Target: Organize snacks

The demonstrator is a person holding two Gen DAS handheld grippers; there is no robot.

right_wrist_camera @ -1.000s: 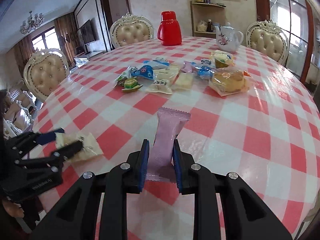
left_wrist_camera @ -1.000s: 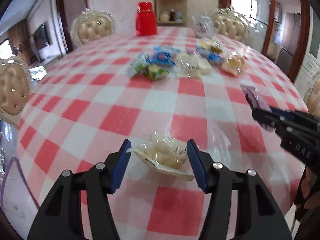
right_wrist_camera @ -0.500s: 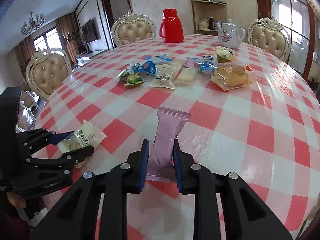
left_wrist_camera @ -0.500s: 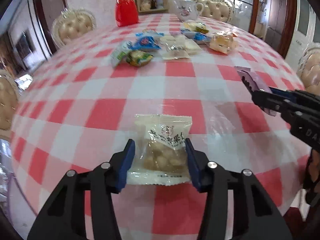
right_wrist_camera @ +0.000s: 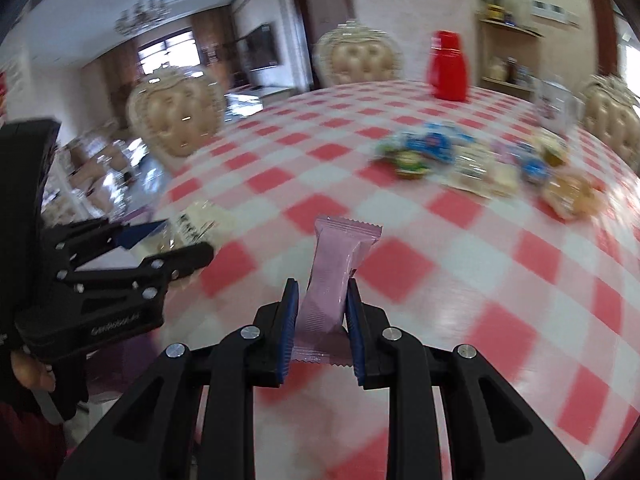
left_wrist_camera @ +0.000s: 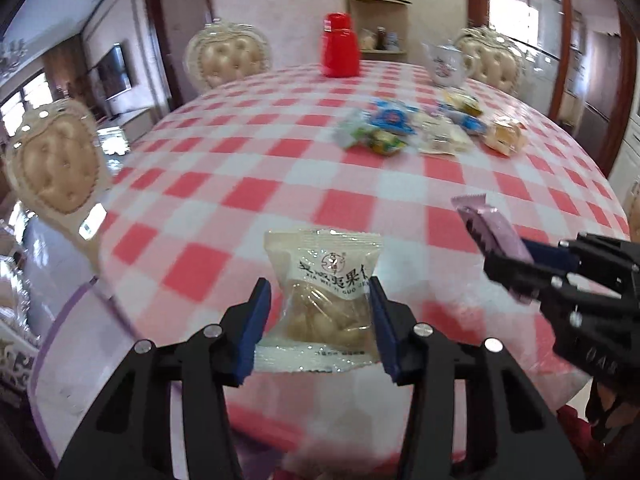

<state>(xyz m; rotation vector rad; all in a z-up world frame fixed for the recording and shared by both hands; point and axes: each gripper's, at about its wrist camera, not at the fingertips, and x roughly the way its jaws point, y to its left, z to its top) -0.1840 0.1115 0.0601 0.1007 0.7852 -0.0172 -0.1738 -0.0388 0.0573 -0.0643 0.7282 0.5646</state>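
Observation:
My left gripper is shut on a clear packet of pale nuts with printed characters, held upright just above the checked tablecloth. In the right wrist view that gripper and its packet show at the left. My right gripper is shut on a slim pink wrapped snack that stands up between the blue pads. It enters the left wrist view from the right with the pink snack sticking out. A pile of mixed snacks lies far across the table.
A red flask and a white teapot stand at the table's far side. Padded cream chairs ring the round table. The table's near edge curves close below the grippers. A hand shows at lower left.
The left jaws closed onto the nut packet and lifted it off the cloth. Both grippers drew back toward the table's near edge and swung, with the pink snack still held.

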